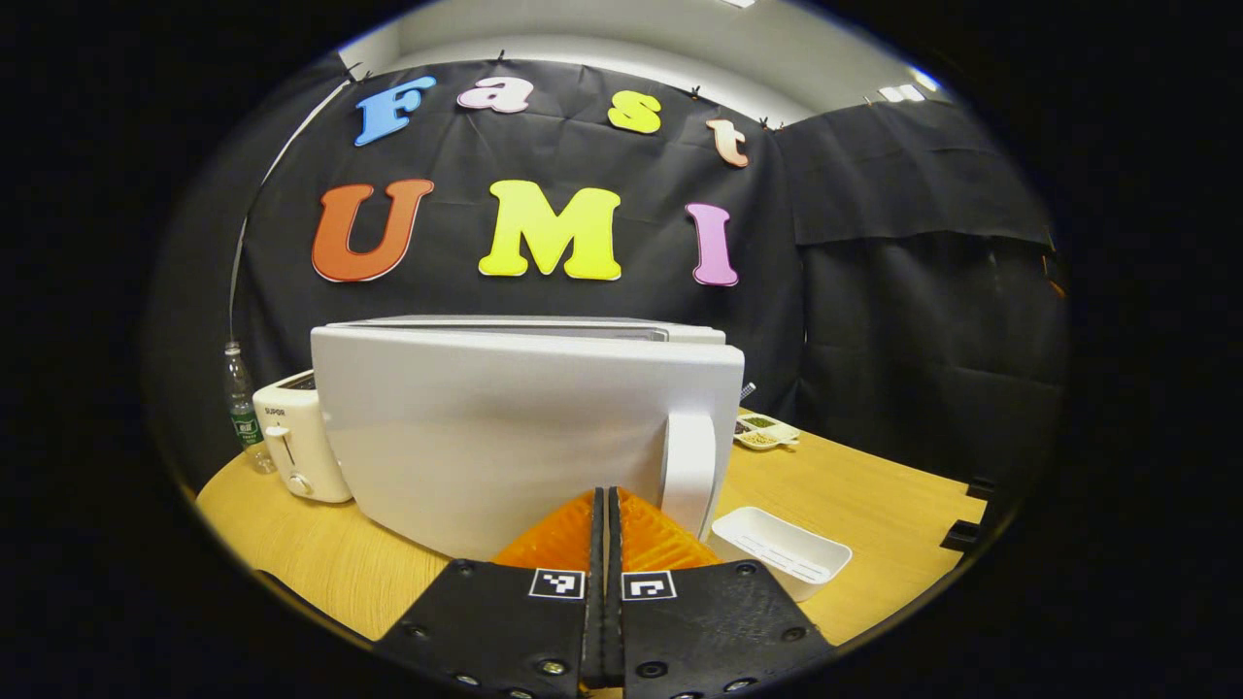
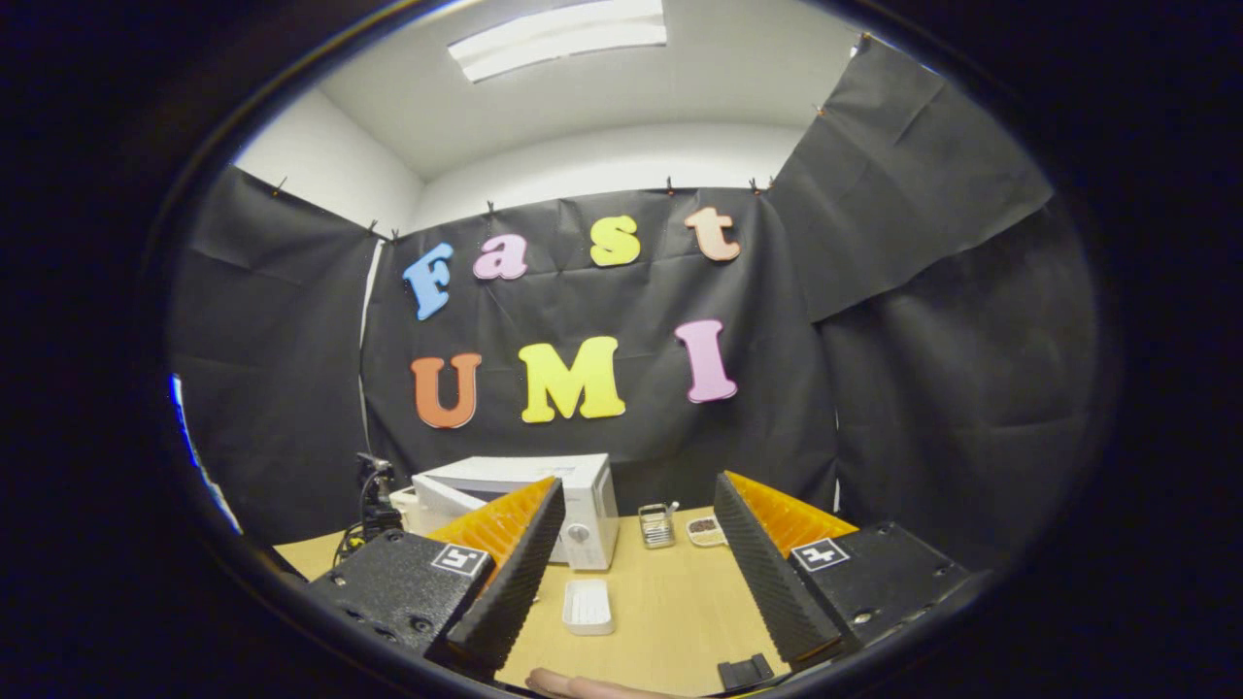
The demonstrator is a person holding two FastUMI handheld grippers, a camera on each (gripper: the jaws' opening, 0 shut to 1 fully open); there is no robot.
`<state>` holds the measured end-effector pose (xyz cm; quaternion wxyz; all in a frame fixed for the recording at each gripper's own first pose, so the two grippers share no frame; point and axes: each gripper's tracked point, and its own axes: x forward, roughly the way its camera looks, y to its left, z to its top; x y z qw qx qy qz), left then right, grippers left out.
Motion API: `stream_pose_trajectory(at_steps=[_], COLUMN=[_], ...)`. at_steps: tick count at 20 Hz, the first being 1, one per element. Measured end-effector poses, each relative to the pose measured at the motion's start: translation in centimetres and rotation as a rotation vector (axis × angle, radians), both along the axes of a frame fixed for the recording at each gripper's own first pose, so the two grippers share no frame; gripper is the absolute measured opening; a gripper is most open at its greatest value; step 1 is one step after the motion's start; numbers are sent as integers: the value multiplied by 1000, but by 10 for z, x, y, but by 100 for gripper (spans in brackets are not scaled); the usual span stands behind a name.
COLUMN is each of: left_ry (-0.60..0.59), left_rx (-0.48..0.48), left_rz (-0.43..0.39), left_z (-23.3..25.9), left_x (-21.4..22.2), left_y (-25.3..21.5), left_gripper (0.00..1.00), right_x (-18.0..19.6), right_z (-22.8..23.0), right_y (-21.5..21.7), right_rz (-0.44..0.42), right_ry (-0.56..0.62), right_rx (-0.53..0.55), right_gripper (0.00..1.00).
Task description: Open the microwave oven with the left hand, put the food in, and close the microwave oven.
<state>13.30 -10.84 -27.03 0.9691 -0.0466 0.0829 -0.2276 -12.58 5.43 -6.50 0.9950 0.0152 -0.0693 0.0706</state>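
The white microwave [image 1: 524, 437] stands on the wooden table [image 1: 874, 485]. Its door is swung partly out toward me, and the top of the body shows behind it. The door's white handle [image 1: 688, 471] is at the door's right edge. My left gripper [image 1: 604, 497] is shut with nothing in it, its tips close to the door face just left of the handle. In the right gripper view the microwave [image 2: 583, 505] is farther off, and my right gripper [image 2: 639, 482] stands open and empty above the table. A white ridged tray [image 1: 782, 551] [image 2: 587, 607] lies in front of the microwave.
A white toaster [image 1: 296, 449] and a plastic bottle [image 1: 241, 403] stand left of the microwave. Small dishes [image 1: 767, 432] [image 2: 704, 530] and a metal rack [image 2: 657, 524] sit behind it on the right. A black clip [image 2: 746, 670] and a pale elongated thing [image 2: 583, 685] lie at the near edge.
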Motion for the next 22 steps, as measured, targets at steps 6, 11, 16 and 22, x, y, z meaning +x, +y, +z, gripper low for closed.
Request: stream_pose_trajectory(at_steps=[6,11,16,22], left_ry=[2,12,9,-13], left_rx=[1,-11,-15,-34], left_rz=[34,49,69,45], left_z=[0,-4,-4,3], left_x=[39,63,89,121], left_y=[-18,-29,-37,-57], left_gripper=[0,0,0,0], right_x=[23,53,88,129], right_z=[-4,-15,-25,-50], right_y=[-17,-33,-43,-46], right_rz=[10,3,0,37], right_ry=[1,38,66,100], right_rx=[16,20,16,56], right_gripper=[98,98,98,98])
